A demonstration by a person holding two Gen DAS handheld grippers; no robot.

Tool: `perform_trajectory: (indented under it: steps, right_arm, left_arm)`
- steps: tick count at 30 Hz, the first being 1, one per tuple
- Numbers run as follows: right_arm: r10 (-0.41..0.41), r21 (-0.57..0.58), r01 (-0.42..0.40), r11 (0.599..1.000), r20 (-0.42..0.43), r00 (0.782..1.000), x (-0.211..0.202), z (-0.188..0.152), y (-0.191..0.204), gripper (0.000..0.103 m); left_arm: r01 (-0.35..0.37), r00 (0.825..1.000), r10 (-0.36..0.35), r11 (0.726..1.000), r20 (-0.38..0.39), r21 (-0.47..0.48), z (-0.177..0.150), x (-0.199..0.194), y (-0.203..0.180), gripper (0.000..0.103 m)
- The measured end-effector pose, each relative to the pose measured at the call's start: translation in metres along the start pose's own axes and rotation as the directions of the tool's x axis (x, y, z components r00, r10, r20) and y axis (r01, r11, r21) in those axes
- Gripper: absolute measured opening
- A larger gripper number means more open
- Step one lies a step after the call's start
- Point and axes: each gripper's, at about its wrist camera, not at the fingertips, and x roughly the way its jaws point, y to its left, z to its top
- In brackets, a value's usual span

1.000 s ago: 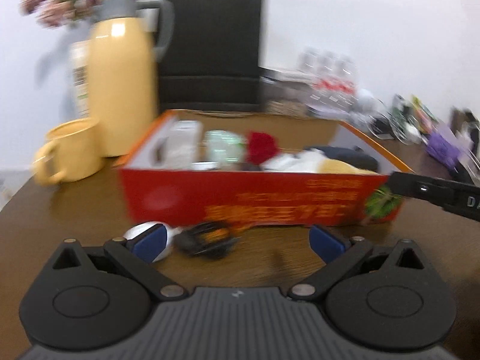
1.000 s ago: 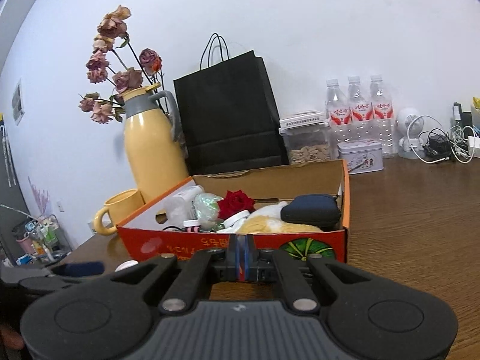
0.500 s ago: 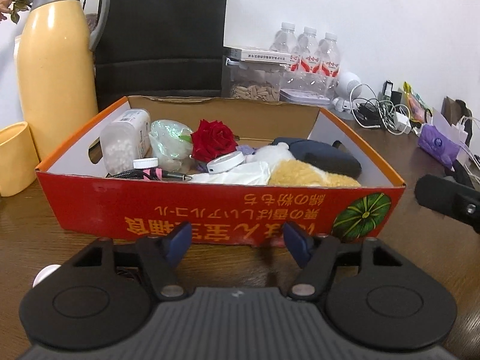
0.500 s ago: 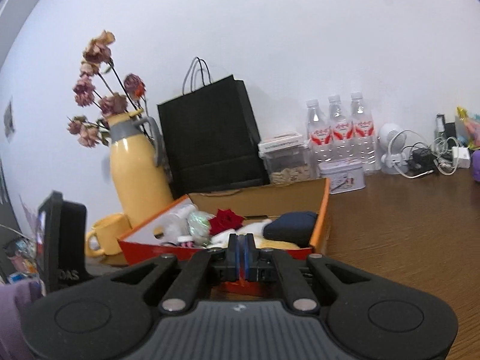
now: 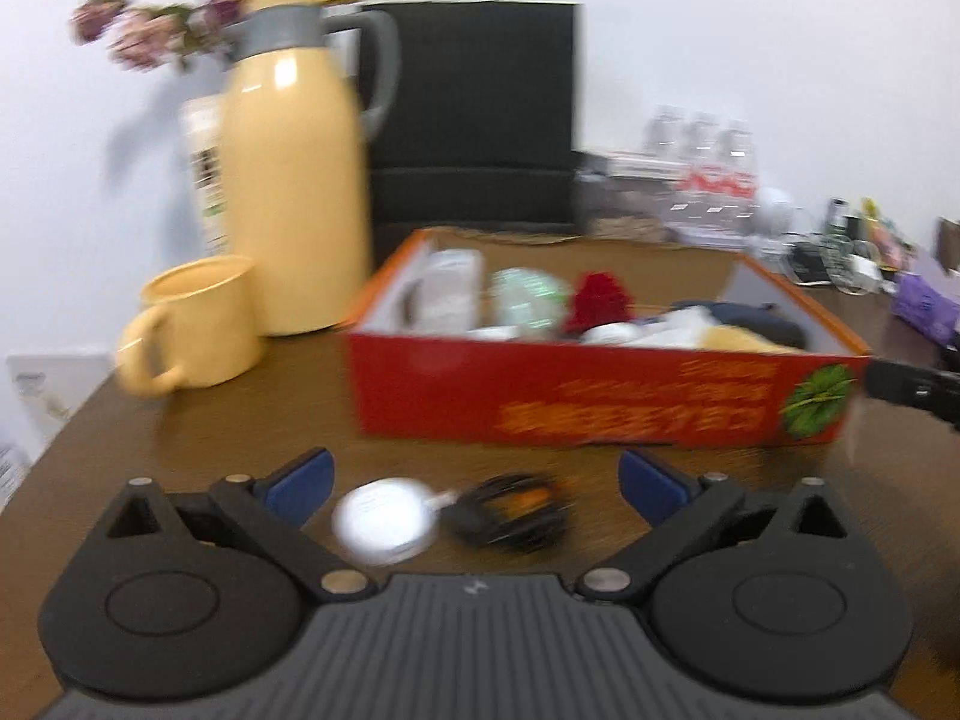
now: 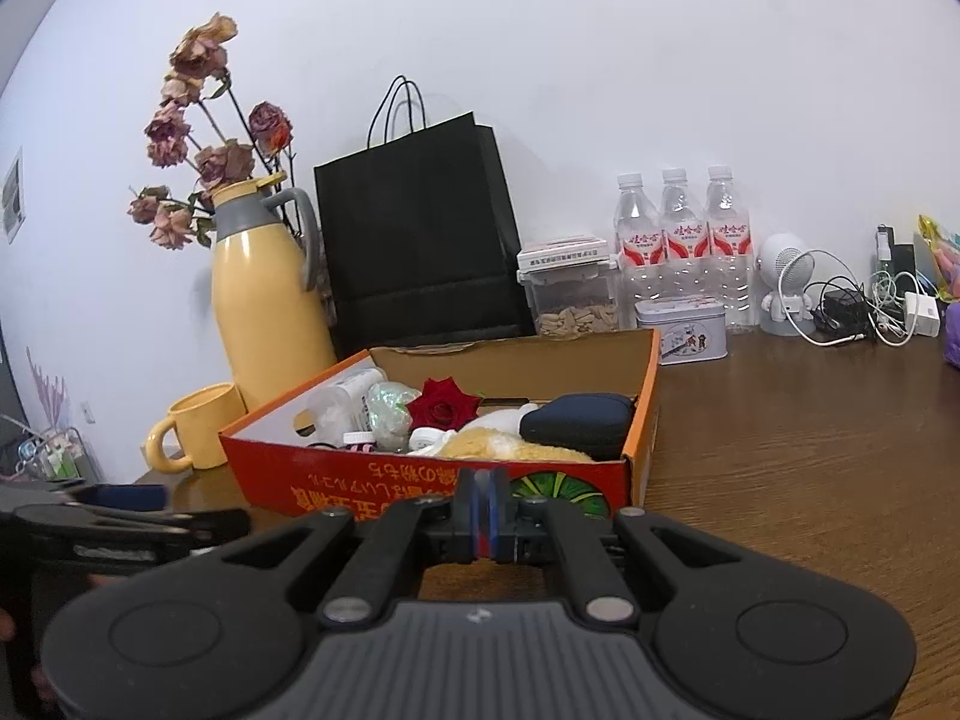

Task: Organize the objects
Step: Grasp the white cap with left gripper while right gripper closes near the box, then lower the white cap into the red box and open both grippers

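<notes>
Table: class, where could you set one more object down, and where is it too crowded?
Bare wood lies right of the orange box, before the tin and cables. In front of the box, a white disc and black bundle sit between the open left gripper fingers. The back wall is packed.

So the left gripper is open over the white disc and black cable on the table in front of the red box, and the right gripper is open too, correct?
Not quite: the right gripper is shut with nothing between its pads, as the right wrist view shows. The left gripper is open over the white disc and black cable before the red box.
</notes>
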Motion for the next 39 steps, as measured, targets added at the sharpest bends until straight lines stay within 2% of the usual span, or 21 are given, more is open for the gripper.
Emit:
perform_trajectory:
  steps: [5, 8, 13, 17, 19, 20, 21, 24, 31, 39]
  right_arm:
    - [-0.004, -0.021, 0.004, 1.000, -0.017, 1.000, 0.003, -0.003, 0.004, 0.003]
    - [-0.006, -0.028, 0.006, 1.000, -0.023, 1.000, 0.004, -0.004, 0.005, 0.003]
    - [-0.006, -0.036, 0.005, 0.999, -0.029, 1.000, 0.005, -0.005, 0.006, 0.003]
    - [-0.006, -0.040, 0.004, 0.999, -0.031, 1.000, 0.005, -0.005, 0.008, 0.003]
    - [-0.004, -0.045, 0.003, 0.999, -0.031, 0.999, 0.005, -0.006, 0.009, 0.003]
    - [-0.004, -0.049, 0.002, 0.999, -0.032, 0.999, 0.005, -0.006, 0.010, 0.003]
    - [-0.003, -0.053, 0.002, 0.999, -0.032, 0.999, 0.005, -0.006, 0.011, 0.003]
    - [-0.007, -0.065, 0.005, 0.998, -0.030, 1.000, 0.005, -0.007, 0.014, 0.003]
    - [-0.020, -0.091, 0.021, 0.996, 0.010, 1.000, 0.002, -0.007, 0.021, 0.003]
    - [0.002, -0.121, 0.011, 0.993, 0.108, 0.994, 0.000, 0.014, 0.037, 0.003]
  left_arm:
    - [-0.083, 0.995, 0.081, 0.995, -0.050, -0.046, -0.006, 0.006, 0.032, 0.103]
    - [-0.090, 0.993, 0.084, 0.993, -0.077, -0.073, -0.006, 0.012, 0.041, 0.101]
    - [-0.086, 0.991, 0.081, 0.995, -0.105, -0.043, -0.011, 0.020, 0.037, 0.092]
    - [-0.093, 0.988, 0.088, 0.995, -0.127, -0.033, -0.012, 0.031, 0.035, 0.078]
    - [-0.081, 0.988, 0.074, 0.996, -0.136, -0.044, -0.011, 0.036, 0.036, 0.065]
    - [-0.070, 0.988, 0.063, 0.996, -0.141, -0.050, -0.010, 0.039, 0.037, 0.050]
    - [-0.063, 0.988, 0.054, 0.996, -0.145, -0.056, -0.010, 0.042, 0.037, 0.040]
    - [-0.052, 0.992, 0.044, 0.996, -0.114, -0.067, -0.009, 0.037, 0.037, 0.040]
    - [-0.119, 0.993, 0.118, 0.989, -0.017, -0.087, 0.000, 0.017, 0.034, 0.040]
    - [-0.060, 0.992, 0.067, 0.996, 0.108, -0.063, 0.036, 0.003, 0.006, 0.040]
